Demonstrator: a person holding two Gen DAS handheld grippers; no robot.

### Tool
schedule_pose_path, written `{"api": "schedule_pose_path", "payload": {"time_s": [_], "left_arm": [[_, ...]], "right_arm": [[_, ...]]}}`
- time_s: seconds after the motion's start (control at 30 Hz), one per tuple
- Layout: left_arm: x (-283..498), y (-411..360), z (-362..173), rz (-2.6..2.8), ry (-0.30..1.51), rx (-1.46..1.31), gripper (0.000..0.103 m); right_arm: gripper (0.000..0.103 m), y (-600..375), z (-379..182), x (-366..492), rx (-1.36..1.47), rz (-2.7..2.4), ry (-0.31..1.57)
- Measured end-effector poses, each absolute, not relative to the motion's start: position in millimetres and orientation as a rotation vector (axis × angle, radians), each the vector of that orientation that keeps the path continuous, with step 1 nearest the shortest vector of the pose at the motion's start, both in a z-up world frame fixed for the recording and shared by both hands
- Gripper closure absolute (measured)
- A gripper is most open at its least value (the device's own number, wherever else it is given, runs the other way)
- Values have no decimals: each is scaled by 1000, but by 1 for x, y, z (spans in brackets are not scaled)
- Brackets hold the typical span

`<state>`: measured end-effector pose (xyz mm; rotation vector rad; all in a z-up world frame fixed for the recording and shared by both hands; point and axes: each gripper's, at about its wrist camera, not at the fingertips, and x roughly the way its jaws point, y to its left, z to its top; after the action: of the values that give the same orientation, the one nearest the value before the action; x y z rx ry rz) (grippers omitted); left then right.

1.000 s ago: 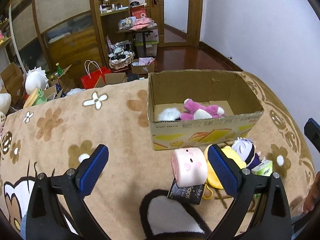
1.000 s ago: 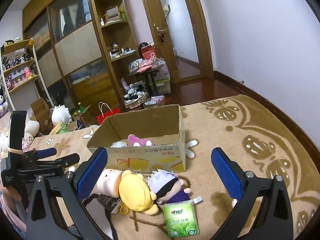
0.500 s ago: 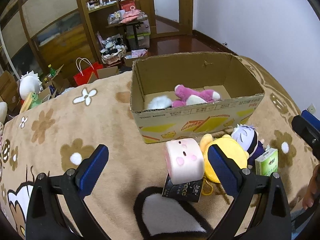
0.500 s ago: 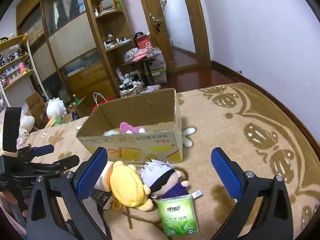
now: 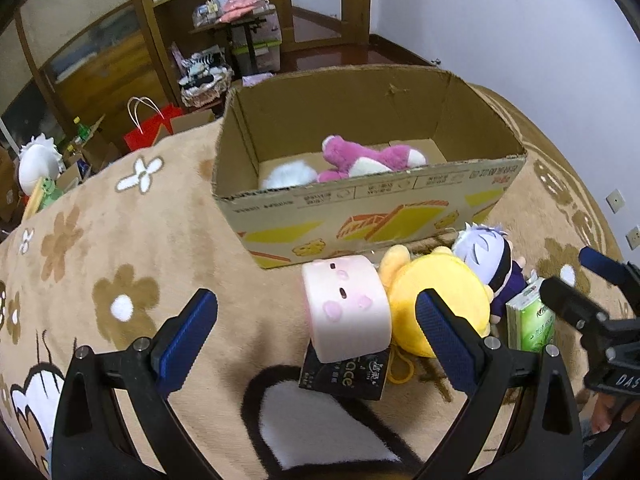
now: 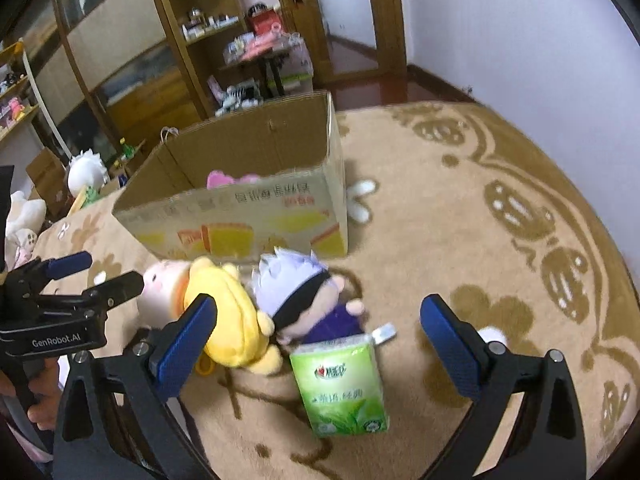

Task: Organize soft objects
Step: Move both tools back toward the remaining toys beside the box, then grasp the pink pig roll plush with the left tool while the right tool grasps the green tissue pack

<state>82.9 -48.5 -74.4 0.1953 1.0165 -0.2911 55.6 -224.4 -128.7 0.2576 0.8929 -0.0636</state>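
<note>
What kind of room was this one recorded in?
Most likely a lived-in room at home: a patterned plush rug carrying a cardboard box of soft toys, wooden shelving crowded with small items, and a wooden door behind.

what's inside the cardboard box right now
Inside the cardboard box: a pink-and-white plush toy and a white fluffy plush. The near wall hides their lower parts and the floor just behind it.

Your left wrist camera looks forward and down along its gripper [image 5: 316, 328], close over the pink roll plush [image 5: 346, 312], facing the cardboard box [image 5: 360, 208]. Your right wrist camera sits further right, angled down near the tissue pack [image 6: 340, 388]. Both views share the box, the plush row and the carpet [image 6: 460, 208].
</note>
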Motion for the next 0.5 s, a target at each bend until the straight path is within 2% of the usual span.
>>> {"api": "schedule_pose_path", "payload": {"time_s": [0.2, 0.3, 0.5], "left_arm": [[88, -53, -88, -284, 1063, 204, 4], [90, -54, -95, -271, 1089, 218, 4], [92, -55, -102, -267, 1120, 223, 4]], "right_arm": [[0, -224, -145, 61, 279, -49, 971], [6, -227, -155, 65, 311, -41, 1015], [7, -235, -171, 68, 345, -83, 1088]]}}
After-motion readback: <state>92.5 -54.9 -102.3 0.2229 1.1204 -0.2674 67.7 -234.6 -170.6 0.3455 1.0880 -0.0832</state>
